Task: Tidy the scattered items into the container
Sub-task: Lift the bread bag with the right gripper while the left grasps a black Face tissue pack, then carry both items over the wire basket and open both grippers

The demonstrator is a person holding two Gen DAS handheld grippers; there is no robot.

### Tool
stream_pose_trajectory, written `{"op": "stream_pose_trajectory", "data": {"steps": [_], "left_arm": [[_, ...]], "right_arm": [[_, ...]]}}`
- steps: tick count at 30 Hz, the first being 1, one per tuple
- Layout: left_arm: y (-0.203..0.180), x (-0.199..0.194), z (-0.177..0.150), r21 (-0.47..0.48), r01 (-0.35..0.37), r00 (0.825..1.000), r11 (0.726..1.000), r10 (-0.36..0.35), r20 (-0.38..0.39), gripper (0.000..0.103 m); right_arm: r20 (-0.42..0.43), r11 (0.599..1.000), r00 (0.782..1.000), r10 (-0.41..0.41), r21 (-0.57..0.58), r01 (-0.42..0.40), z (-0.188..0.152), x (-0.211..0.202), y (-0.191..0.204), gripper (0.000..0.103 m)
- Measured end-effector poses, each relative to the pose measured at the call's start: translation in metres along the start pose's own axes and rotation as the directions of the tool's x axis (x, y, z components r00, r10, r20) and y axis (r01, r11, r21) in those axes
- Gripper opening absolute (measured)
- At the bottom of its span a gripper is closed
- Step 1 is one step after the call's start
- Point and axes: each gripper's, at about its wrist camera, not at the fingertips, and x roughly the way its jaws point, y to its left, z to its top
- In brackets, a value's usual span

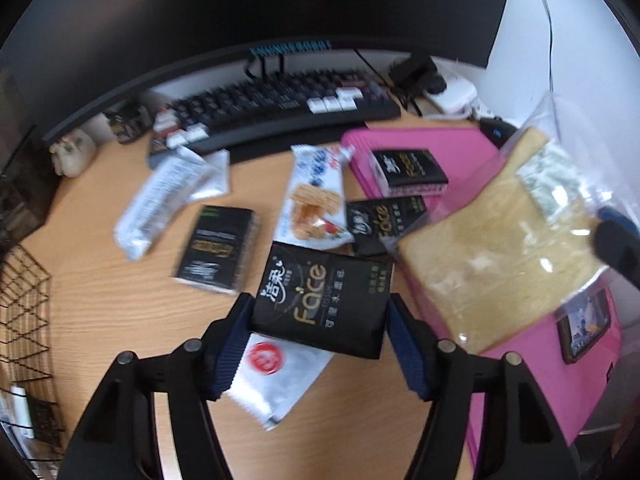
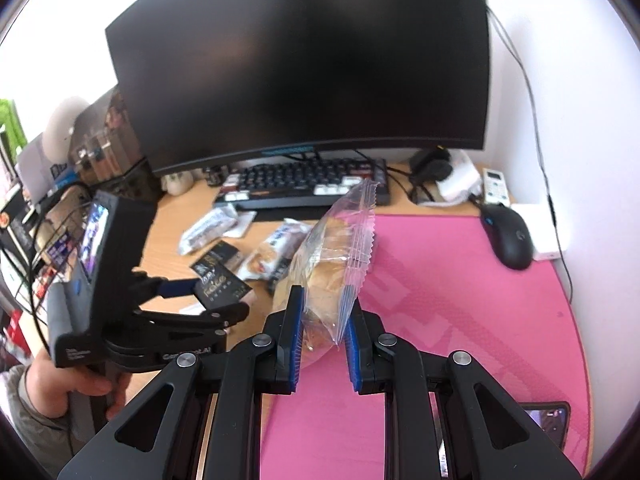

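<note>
My left gripper has its blue pads against both sides of a black "Face" tissue pack. In the right wrist view that pack sits tilted between the left gripper's fingers, just above the desk. My right gripper is shut on a clear plastic bag holding sliced bread, carried above the pink mat. The bread bag fills the right of the left wrist view. A black wire basket stands at the far left.
On the wooden desk lie a white sachet, several more black tissue packs, a biscuit packet and a white snack packet. Behind are a keyboard and monitor. A mouse and phone lie on the mat.
</note>
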Motion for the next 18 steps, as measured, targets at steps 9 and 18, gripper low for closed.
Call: {"op": "stream_pose_trajectory", "data": {"steps": [9, 18], "left_arm": [[0.078, -0.084, -0.008, -0.104, -0.075, 0.993, 0.992, 0.084, 0.078, 0.071], [0.180, -0.156, -0.038, -0.249, -0.155, 0.972, 0.956, 0.193, 0.135, 0.071]], "right_arm": [[0.060, 0.989, 0.992, 0.111, -0.102, -0.104, 0.025, -0.012, 0.088, 0.018], [0.121, 0.932, 0.953, 0.277, -0.276, -0.236, 0.060, -0.023, 0.222, 0.018]]}}
